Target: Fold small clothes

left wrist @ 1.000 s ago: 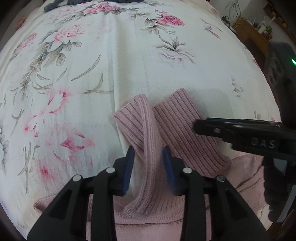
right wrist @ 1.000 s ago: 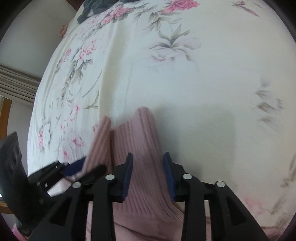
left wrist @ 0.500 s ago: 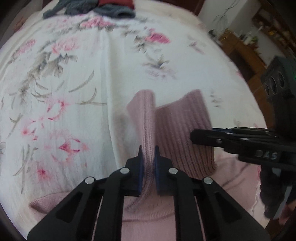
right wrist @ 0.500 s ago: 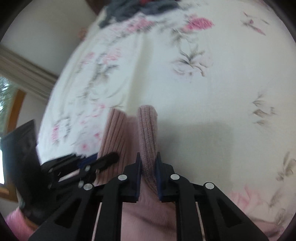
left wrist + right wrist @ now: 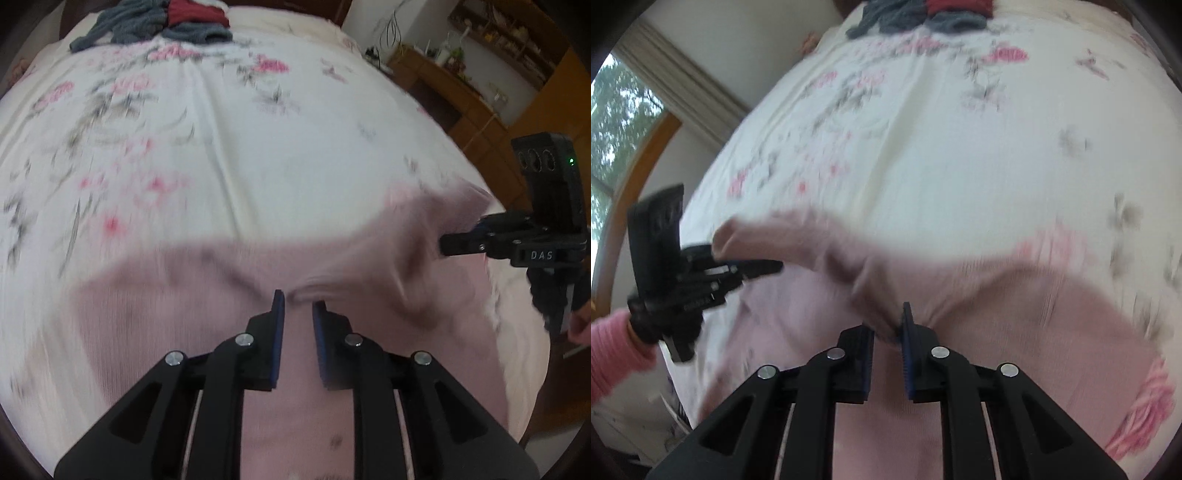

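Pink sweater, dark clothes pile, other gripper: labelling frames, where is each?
Pink sweater (image 5: 229, 295): left wrist view, stretched body fabric.
Dark clothes pile (image 5: 916, 14): right wrist view, grey knit.
Right gripper (image 5: 448, 245): left wrist view, finger ends.

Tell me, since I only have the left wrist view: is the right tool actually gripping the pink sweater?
Observer: Yes. In the right wrist view, a bunched fold of the pink sweater sits pinched between the fingers of the right tool.
Operator: What's behind my left tool?
Observer: An arm in a pink sleeve comes in from the frame's left edge and holds the left tool.
Operator: Anything further off on that side?
Observer: A wood-framed window with trees outside, and a curtain beside it.
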The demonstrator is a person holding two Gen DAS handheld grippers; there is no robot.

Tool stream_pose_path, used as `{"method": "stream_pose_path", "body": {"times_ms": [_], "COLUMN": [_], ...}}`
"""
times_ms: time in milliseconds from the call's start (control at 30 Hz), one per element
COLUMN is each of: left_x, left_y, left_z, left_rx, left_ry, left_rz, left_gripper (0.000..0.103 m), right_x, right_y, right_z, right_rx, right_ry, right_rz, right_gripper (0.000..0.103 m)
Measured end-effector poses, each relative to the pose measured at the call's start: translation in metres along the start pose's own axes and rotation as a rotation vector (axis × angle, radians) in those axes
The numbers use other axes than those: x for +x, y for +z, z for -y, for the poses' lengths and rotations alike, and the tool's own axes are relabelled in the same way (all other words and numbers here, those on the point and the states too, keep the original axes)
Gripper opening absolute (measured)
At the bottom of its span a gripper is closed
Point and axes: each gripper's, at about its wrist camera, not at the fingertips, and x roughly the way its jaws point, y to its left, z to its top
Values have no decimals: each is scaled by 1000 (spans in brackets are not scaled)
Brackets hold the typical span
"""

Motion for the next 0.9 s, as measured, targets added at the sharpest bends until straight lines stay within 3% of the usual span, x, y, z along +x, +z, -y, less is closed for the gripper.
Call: {"method": "stream_pose_path", "body": {"times_ms": [167,233,433,700,767,833,900], "left_x": [-2,-6,-2,42,46,46,43], "left_y": [-43,-53,-49,-53,-53,-52,-48], "left_z": [-15,-24,-20,-3,-3,-3,-2], "left_rx": [-35,-96,-237,-344,-365,-376,-367], "left_ry": [0,-24,-141,-189,-186,-184,-181], "left_rz": [-99,-121,-122,-194,-195,-190,-182], "left_gripper": [13,14,28,28,22,8,7], "right_x": [11,8,-6,33,41,43,38], "right_y": [-41,-53,-64,-64,-67,-67,-67], "right_z": [2,6,21,29,34,33,28], "right_rx": [10,44,218,363,414,424,404], "right_ry": [-19,1,123,125,150,184,188], "right_rz": [-89,-108,-46,-69,-72,-65,-51], "right_gripper": [17,17,30,31,30,13,12]}}
